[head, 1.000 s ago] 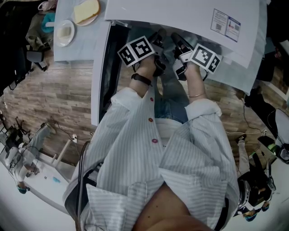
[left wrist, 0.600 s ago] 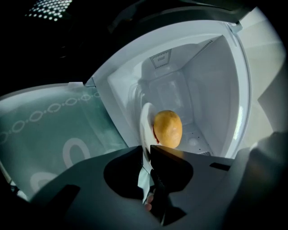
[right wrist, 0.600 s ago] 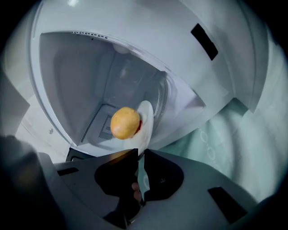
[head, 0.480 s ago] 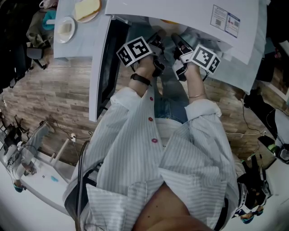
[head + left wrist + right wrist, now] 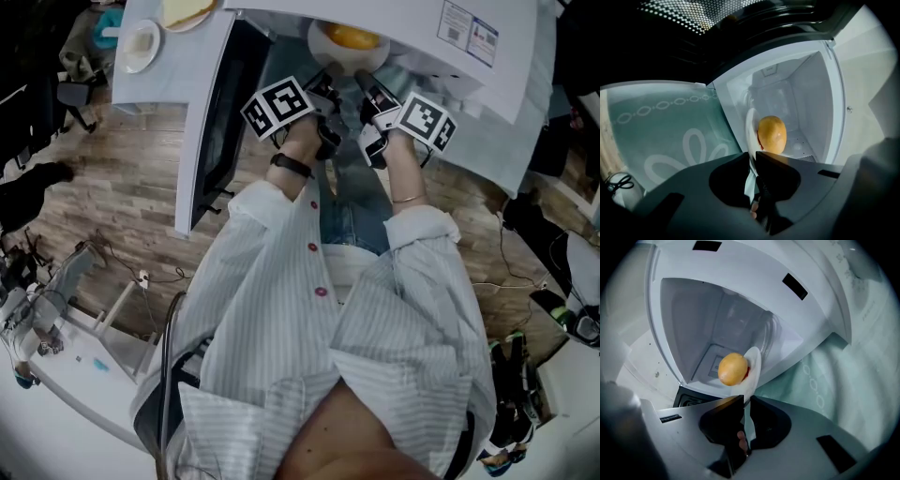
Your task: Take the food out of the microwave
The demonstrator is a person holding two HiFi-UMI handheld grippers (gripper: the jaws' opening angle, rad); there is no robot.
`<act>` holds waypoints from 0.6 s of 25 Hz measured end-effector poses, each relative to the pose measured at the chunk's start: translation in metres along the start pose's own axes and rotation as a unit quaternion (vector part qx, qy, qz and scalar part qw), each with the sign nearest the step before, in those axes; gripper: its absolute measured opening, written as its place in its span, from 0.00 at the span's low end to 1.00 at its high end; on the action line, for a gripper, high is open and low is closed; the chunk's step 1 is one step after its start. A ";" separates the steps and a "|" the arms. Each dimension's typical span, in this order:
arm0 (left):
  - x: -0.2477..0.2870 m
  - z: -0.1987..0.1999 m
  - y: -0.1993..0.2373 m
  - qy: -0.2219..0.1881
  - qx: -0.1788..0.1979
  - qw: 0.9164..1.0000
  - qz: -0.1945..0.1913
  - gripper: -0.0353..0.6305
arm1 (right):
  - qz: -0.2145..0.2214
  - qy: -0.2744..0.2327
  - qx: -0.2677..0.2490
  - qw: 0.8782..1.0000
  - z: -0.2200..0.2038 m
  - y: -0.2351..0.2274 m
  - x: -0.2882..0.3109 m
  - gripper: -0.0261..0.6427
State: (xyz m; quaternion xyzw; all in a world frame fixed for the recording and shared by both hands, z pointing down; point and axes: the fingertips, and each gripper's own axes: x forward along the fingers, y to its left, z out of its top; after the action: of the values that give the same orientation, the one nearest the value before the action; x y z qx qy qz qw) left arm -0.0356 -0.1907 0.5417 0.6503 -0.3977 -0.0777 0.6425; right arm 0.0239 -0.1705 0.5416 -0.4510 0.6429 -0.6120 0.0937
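Observation:
A round yellow-orange piece of food (image 5: 354,37) lies on a white plate (image 5: 323,49) at the mouth of the white microwave (image 5: 412,23). My left gripper (image 5: 328,82) grips the plate's near left rim. Its jaws are closing, with the rim between them. My right gripper (image 5: 367,84) is shut on the near right rim. In the left gripper view the food (image 5: 772,133) and plate (image 5: 749,124) stand just past the left gripper (image 5: 755,157), before the lit cavity (image 5: 806,103). In the right gripper view the food (image 5: 733,369) rests on the plate (image 5: 755,363) above the right gripper (image 5: 746,399).
The microwave door (image 5: 211,112) hangs open at the left, its dark mesh window (image 5: 689,14) over the left gripper. A pale green patterned cloth (image 5: 656,131) covers the table. At the far left stand a dish of bread (image 5: 183,11) and a small plate (image 5: 141,42). Wooden floor lies below.
The plate with the food has come out from under the microwave's top edge into the head view. Both grippers stay on its rim.

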 end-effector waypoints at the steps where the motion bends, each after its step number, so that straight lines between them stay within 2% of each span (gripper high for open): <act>1: -0.002 -0.002 0.000 -0.002 -0.001 1.000 0.000 0.13 | 0.001 0.002 -0.001 1.000 -0.001 0.000 -0.001 0.13; 15: -0.025 -0.024 0.000 -0.019 -0.011 1.000 -0.008 0.12 | 0.013 0.019 -0.012 1.000 -0.021 0.002 -0.024 0.13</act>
State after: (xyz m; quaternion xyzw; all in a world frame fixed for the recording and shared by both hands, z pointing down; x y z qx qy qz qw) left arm -0.0376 -0.1570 0.5351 0.6452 -0.4034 -0.0997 0.6411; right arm 0.0228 -0.1390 0.5343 -0.4326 0.6571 -0.6116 0.0842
